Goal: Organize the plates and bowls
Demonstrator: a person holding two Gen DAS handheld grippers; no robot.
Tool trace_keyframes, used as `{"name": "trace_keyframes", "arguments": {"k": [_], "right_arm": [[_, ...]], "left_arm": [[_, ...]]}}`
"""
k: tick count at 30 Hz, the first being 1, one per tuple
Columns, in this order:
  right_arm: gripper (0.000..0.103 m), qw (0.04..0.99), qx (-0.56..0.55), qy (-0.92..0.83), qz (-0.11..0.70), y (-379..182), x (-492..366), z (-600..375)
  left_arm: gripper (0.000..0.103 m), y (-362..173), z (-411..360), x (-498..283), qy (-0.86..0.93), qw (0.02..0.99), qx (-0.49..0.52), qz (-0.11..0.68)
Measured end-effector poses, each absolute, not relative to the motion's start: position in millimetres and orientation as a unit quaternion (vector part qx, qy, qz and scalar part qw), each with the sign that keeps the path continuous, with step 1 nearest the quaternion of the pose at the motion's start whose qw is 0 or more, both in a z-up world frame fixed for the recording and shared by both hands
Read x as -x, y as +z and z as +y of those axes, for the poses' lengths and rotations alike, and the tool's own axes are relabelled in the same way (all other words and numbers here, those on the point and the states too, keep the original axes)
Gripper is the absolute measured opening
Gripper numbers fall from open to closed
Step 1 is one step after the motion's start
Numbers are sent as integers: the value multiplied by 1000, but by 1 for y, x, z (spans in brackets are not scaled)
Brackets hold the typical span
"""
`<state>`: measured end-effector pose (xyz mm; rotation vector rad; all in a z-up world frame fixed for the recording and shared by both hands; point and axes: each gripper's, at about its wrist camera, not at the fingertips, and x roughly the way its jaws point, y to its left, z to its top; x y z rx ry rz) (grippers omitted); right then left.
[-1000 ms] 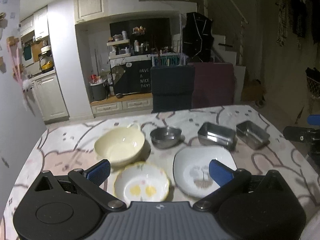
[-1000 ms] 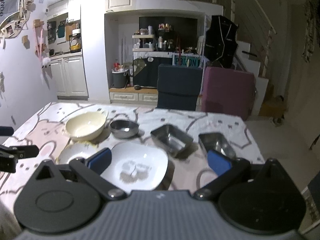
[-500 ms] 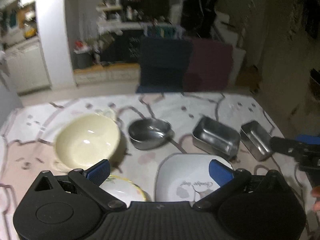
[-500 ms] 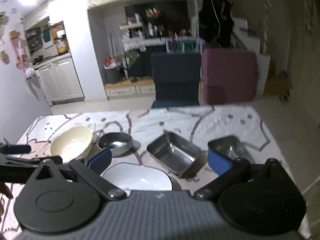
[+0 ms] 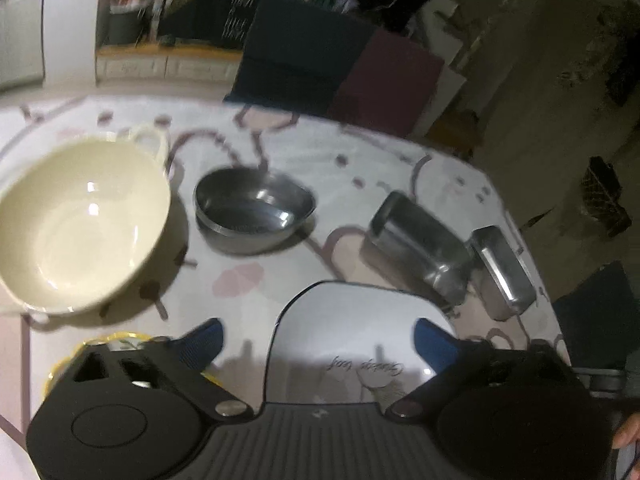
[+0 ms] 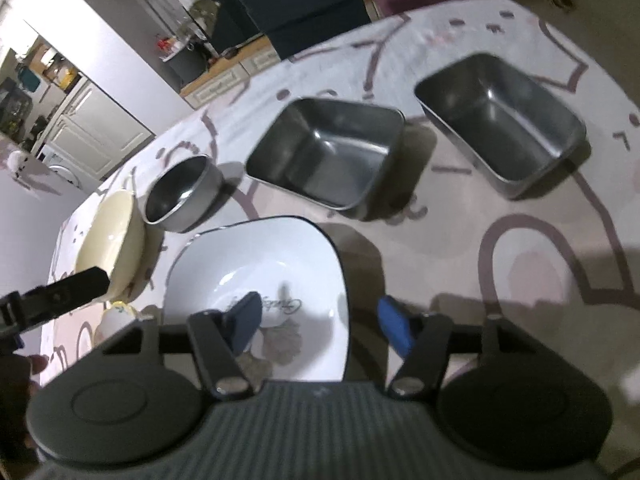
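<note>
Plates and bowls lie spread over the bench [image 5: 304,140], which wears a pale cloth with pinkish-purple outlines; nearest both cameras sits the white square plate [image 6: 276,260], dark-rimmed, with script and a small drawing printed in its well; in the left wrist view the same plate [image 5: 352,320] fills the lower middle of the frame. Right claw [image 6: 320,320] hangs over the plate's near right edge, its blue left pad above the well and its right pad outside the rim; the jaws have just been closing, yet they stand apart with the rim between them and I cannot see either pad pressing on it. Left claw [image 5: 316,340] is spread wide, its jaws also just narrowed, one pad beside the plate's left edge and the other over its right corner; nothing is gripped. Beside the left claw's left finger peeks the yellow-edged flowered dish [image 5: 116,340], mostly hidden; beyond it stands the cream bowl [image 5: 80,224] with a small handle; next to that, the round steel bowl [image 5: 252,212]. Farther right sit two rectangular steel pans, the nearer pan [image 6: 328,152] and the far pan [image 6: 504,116], close together but apart in the right wrist view. Behind the bench stand a dark blue chair [image 5: 296,52] and a maroon chair [image 5: 388,80]; everything is somewhat blurred.
</note>
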<state>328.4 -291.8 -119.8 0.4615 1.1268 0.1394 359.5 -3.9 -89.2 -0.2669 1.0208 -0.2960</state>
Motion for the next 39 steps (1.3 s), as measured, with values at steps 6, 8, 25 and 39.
{"name": "trace_keyframes", "arguments": {"k": [6, 8, 25, 39], "right_arm": [[46, 792, -245, 68, 555, -131, -338, -291], [40, 786, -252, 68, 560, -139, -348, -295], [14, 768, -236, 60, 592, -164, -368, -283], [17, 788, -194, 46, 582, -148, -339, -314]], "left_arm": [[54, -122, 4, -378, -131, 828, 115, 533], [48, -127, 4, -379, -134, 822, 110, 542], [13, -147, -14, -378, -155, 799, 52, 579], [13, -145, -59, -339, -198, 777, 45, 596]]}}
